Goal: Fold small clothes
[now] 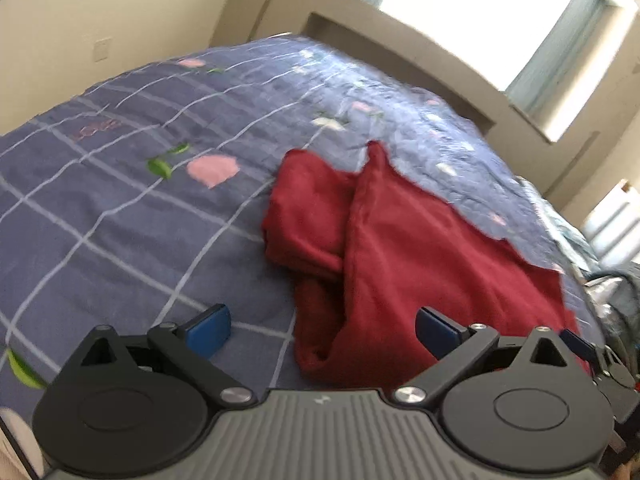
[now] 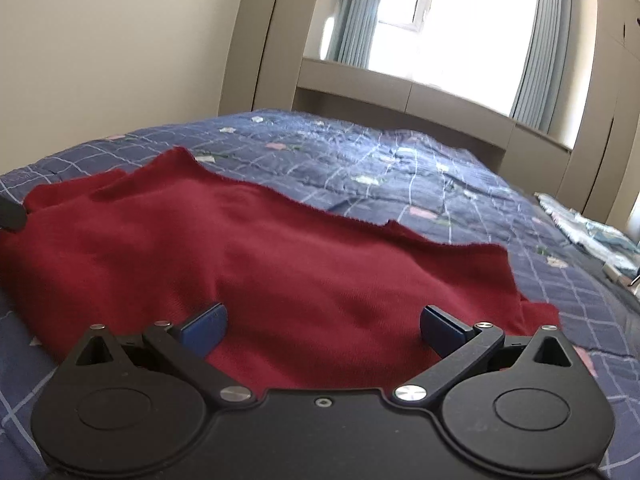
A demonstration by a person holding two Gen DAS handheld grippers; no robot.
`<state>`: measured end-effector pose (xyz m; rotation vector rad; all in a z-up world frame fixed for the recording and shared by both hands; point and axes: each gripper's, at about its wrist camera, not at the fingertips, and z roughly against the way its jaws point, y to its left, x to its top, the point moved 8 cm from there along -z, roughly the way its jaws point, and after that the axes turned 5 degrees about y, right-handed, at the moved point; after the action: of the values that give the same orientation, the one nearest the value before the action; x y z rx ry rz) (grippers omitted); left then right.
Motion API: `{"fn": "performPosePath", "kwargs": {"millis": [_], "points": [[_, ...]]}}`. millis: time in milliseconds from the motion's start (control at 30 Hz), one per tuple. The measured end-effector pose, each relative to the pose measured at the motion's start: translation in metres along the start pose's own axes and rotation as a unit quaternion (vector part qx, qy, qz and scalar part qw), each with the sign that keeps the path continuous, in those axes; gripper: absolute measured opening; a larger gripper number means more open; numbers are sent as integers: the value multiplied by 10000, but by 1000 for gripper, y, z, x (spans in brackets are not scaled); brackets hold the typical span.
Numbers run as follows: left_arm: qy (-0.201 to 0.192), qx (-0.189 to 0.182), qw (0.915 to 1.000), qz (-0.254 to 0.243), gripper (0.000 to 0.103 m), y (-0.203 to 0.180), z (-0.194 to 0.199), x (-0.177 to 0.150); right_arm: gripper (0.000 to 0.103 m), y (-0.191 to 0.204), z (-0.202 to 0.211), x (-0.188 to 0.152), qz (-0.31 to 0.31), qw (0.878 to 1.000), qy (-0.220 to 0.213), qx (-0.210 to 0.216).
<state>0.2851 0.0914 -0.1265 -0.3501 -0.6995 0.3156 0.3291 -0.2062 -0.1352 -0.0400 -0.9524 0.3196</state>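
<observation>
A dark red garment (image 1: 404,256) lies on the blue checked bedspread (image 1: 120,208), partly folded, with a bunched sleeve part at its left. My left gripper (image 1: 322,330) is open and empty, hovering just above the garment's near left edge. In the right wrist view the same red garment (image 2: 256,256) spreads wide and fairly flat across the bedspread (image 2: 400,168). My right gripper (image 2: 322,326) is open and empty, low over the garment's near edge. A black part of the left gripper shows at the far left edge of the right wrist view (image 2: 12,212).
The bed meets a beige wall on the left and a window ledge (image 2: 400,88) with curtains behind. Light patterned cloth (image 2: 588,232) lies at the bed's right edge. Dark cluttered items (image 1: 616,296) sit beyond the bed's right side.
</observation>
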Motion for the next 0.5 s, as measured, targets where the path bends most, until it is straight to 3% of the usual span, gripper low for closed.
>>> {"fn": "performPosePath", "kwargs": {"millis": [167, 500], "points": [[-154, 230, 9996, 69, 101, -2, -2, -2, 102, 4, -8, -5, 41, 9999, 159, 25], [-50, 425, 9991, -65, 102, -8, -3, -4, 102, 4, -7, -7, 15, 9999, 100, 35]]}}
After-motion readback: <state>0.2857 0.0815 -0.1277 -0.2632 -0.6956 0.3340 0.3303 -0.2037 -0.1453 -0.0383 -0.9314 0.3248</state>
